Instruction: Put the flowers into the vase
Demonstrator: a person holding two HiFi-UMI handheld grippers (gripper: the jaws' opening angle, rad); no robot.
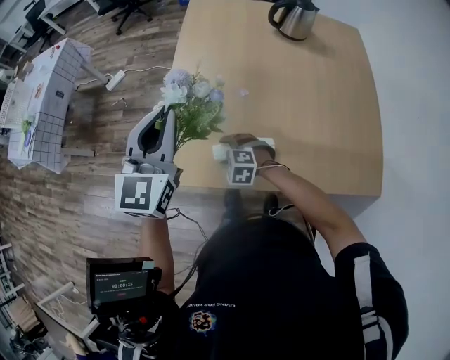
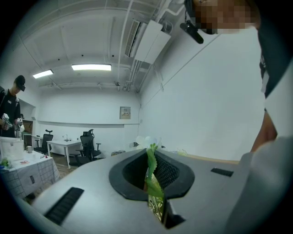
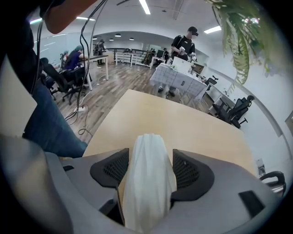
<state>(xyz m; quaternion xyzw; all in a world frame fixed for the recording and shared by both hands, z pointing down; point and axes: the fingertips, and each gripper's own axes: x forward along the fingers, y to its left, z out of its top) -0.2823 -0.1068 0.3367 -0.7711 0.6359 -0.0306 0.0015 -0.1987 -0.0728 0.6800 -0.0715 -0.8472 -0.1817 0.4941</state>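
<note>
Readable text: the small display [image 1: 121, 285] clipped low at the person's left shows a timer, 00:00:15. The shirt [image 1: 211, 305] has a print line, too small and upside down to read reliably. The marker cubes [image 1: 143, 194] carry black-and-white square patterns only, no letters.

Left gripper [image 1: 164, 118]: held roughly level, forearm coming up from below, off the bench's [image 1: 302, 105] left front corner. Its jaws are together, clamped on the green stems of the flowers [image 1: 191, 98]. The stem and a leaf run straight through the pads in the left gripper view. The blooms, white and pale purple, sit up in the air over the bench's left edge.

Right gripper [image 3: 147, 165]: pitched steeply down at the bench's front edge, wrist bent, arm reaching in from the lower right. Jaws are wide apart and straddle the white vase [image 3: 149, 192], which nearly fills the gap. A sliver of bench shows between one pad and the vase, so no clamp. Can't tell whether the vase is upright.

A steel kettle [image 1: 294, 17] sits at the far end of the bench, well apart.
</note>
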